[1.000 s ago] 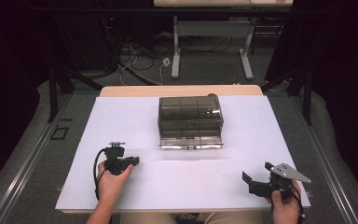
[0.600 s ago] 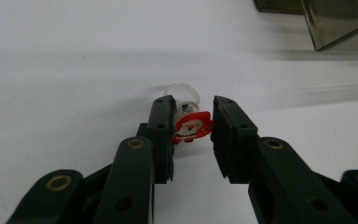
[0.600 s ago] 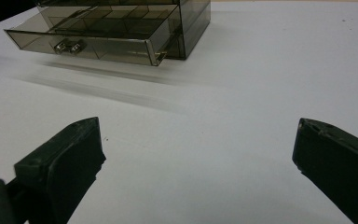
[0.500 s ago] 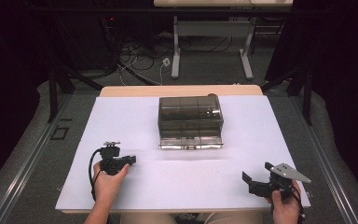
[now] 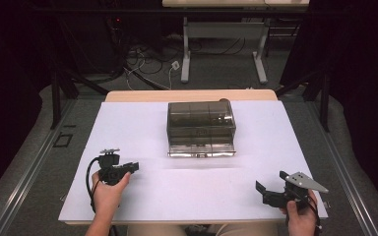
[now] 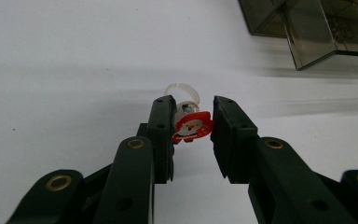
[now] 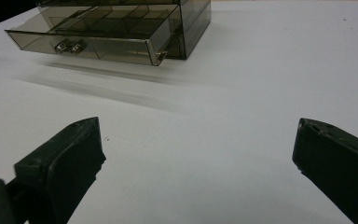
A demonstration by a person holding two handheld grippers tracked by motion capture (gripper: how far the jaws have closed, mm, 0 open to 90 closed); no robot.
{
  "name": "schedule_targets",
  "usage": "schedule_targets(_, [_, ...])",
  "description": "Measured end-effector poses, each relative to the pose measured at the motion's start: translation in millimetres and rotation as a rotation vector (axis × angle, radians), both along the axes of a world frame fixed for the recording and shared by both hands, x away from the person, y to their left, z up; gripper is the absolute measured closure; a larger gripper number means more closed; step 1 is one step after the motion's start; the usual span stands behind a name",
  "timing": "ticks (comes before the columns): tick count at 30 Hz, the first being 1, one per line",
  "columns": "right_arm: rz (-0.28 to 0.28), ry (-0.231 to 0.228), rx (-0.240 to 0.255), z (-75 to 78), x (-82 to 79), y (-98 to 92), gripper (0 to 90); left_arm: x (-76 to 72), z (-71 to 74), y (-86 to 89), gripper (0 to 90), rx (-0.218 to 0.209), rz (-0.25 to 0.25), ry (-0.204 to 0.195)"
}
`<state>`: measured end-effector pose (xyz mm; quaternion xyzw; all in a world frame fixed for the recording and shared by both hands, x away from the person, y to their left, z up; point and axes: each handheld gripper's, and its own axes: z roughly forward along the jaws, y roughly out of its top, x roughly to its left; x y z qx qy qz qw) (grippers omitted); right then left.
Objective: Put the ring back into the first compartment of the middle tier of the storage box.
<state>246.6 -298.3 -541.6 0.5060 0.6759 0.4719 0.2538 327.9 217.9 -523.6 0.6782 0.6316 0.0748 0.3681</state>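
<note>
A small clear plastic ring with a red and white top sits between the jaws of my left gripper, which is shut on it just above the white table. In the high view my left gripper is at the table's front left. My right gripper stands open at the front right with nothing between its jaws, which are spread wide. A smoky transparent drawer box stands at the middle of the table, its bottom drawer pulled out toward me. The drawer has several empty compartments.
A white sheet covers the table, with a wooden strip at the far edge. Black frame legs, cables and another table's legs stand on the grey floor behind. Bare white surface lies between the two grippers and beside the box.
My left gripper has drifted a little to the left with the ring in it. The right gripper and the box have not moved.
</note>
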Motion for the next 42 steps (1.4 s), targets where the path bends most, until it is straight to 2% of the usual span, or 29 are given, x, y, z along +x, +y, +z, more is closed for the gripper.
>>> schedule_targets(4, [0.004,0.001,0.006,-0.3,0.4,-0.3,1.3,-1.7,2.5,2.1,69.5,-0.012,0.003,-0.006])
schedule_targets(5, [0.004,0.008,-0.008,0.1,0.3,-1.0,1.3,-2.1,3.3,2.6,69.5,-0.015,0.003,-0.006])
schedule_targets(8, [0.003,0.001,0.008,-0.2,0.3,-0.3,1.3,-3.6,5.6,3.6,69.5,-0.022,-0.002,-0.008])
schedule_targets(14, [0.005,0.008,0.002,0.1,0.2,-0.7,1.2,-7.3,10.7,3.9,69.5,-0.024,-0.014,-0.028])
schedule_targets(16, [0.007,-0.002,0.005,-0.3,0.6,-1.0,1.3,-9.0,12.8,3.5,69.5,-0.025,-0.017,-0.034])
schedule_targets(21, [0.004,0.006,-0.007,0.4,0.1,-1.4,1.3,-11.1,15.9,4.2,69.5,-0.019,-0.034,-0.033])
schedule_targets(22, [0.004,-0.005,-0.001,-0.3,0.7,-1.4,1.3,-11.6,16.0,3.1,69.5,-0.029,-0.031,-0.038])
schedule_targets(27, [0.005,-0.001,-0.003,0.1,0.3,-1.5,1.3,-13.9,19.9,0.1,69.5,-0.018,-0.046,-0.047])
schedule_targets(28, [0.006,0.006,-0.007,0.5,0.1,-1.3,1.3,-14.8,20.8,-2.3,69.5,-0.021,-0.045,-0.060])
schedule_targets(30, [0.005,0.002,0.001,0.2,0.2,-0.7,1.2,-15.2,22.5,-2.1,69.5,-0.022,-0.056,-0.051])
schedule_targets(31, [0.005,0.003,0.000,0.2,0.2,-0.7,1.3,-15.9,23.1,-3.7,69.6,-0.024,-0.045,-0.065])
schedule_targets(32, [0.003,0.001,-0.001,0.2,0.1,-0.5,1.3,-16.6,25.2,-3.3,69.6,-0.024,-0.058,-0.058])
schedule_targets(36, [0.004,-0.001,0.000,0.0,0.3,-0.3,1.3,-19.3,29.6,-5.7,69.5,-0.028,-0.059,-0.075])
schedule_targets(42, [0.011,-0.002,-0.006,0.1,0.1,-0.3,1.3,-24.4,37.5,-9.8,69.6,-0.021,-0.090,-0.089])
